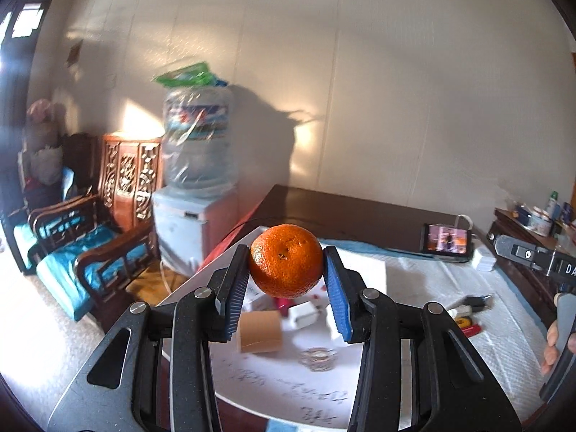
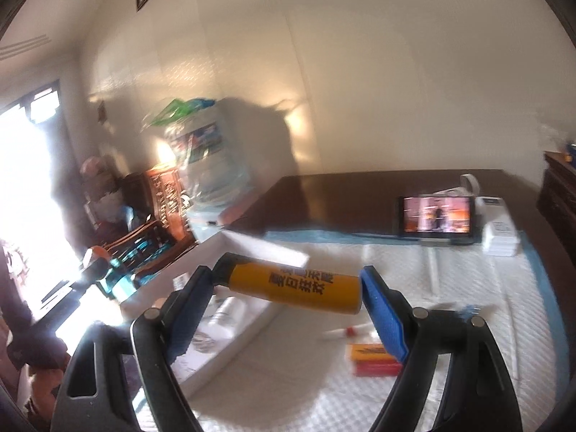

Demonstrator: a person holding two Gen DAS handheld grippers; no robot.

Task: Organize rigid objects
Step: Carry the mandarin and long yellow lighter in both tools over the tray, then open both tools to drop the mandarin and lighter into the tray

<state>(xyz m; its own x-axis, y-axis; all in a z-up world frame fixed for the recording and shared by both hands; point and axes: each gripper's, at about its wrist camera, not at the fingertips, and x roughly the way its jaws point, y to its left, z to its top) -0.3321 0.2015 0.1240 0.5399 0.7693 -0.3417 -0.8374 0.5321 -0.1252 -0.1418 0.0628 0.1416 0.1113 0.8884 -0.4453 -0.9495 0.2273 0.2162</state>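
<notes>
My left gripper [image 1: 286, 270] is shut on an orange [image 1: 286, 260] and holds it in the air above a white shallow box [image 1: 288, 385]. The box holds a brown cardboard piece [image 1: 260, 331], a white charger [image 1: 301, 314], a pink item and a small glass dish [image 1: 318, 358]. My right gripper [image 2: 288, 288] is shut on a yellow lighter [image 2: 293, 287] with black print, held crosswise by its ends above the box's right wall [image 2: 248, 331]. A part of the right gripper [image 1: 532, 255] shows at the right edge of the left wrist view.
The table carries a white quilted pad [image 2: 450, 342]. On it lie a yellow and a red lighter [image 2: 374, 358], a pen and a white tube [image 1: 460, 311]. A phone [image 2: 437, 216] with a lit screen and a white adapter [image 2: 500, 241] stand behind. A water dispenser [image 1: 196, 165] and wooden chairs stand left.
</notes>
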